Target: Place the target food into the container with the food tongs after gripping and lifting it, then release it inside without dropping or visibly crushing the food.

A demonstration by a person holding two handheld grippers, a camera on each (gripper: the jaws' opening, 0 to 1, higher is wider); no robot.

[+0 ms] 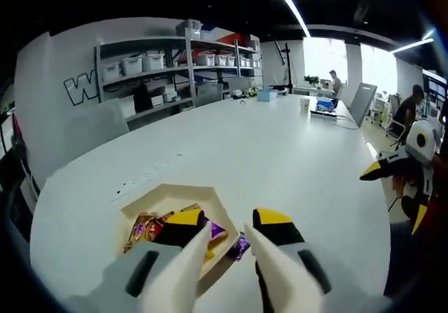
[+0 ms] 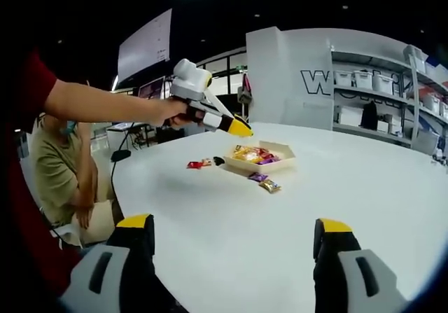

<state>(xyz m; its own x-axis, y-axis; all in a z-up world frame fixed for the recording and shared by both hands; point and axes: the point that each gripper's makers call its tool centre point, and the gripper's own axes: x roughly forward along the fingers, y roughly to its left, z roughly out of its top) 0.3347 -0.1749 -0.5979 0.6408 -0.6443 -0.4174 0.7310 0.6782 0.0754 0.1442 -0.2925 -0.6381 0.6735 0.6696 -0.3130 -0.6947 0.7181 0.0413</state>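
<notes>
A cream cardboard tray (image 1: pixel 166 193) (image 2: pixel 281 164) on the white table holds several wrapped candies (image 1: pixel 143 227) (image 2: pixel 253 155). In the left gripper view, my left gripper (image 1: pixel 227 229) hovers over the tray's near right corner. Its yellow-tipped jaws stand a little apart with nothing between them. A purple candy (image 1: pixel 241 244) (image 2: pixel 257 176) lies on the table just outside the tray, with a gold one (image 2: pixel 269 185) beside it. In the right gripper view a hand holds the left gripper (image 2: pixel 240 127) above the tray. My right gripper (image 2: pixel 234 239) is wide open and empty, far from the tray; it also enters the left gripper view (image 1: pixel 381 169).
A red candy (image 2: pixel 194 164) and an orange one (image 2: pixel 206 162) lie left of the tray. The white table (image 1: pixel 280 145) stretches far back to a cup (image 1: pixel 304 104) and a blue box (image 1: pixel 267 95). Shelves with bins (image 1: pixel 168 68) line the wall. A seated person (image 2: pixel 66 173) is at the table's far edge.
</notes>
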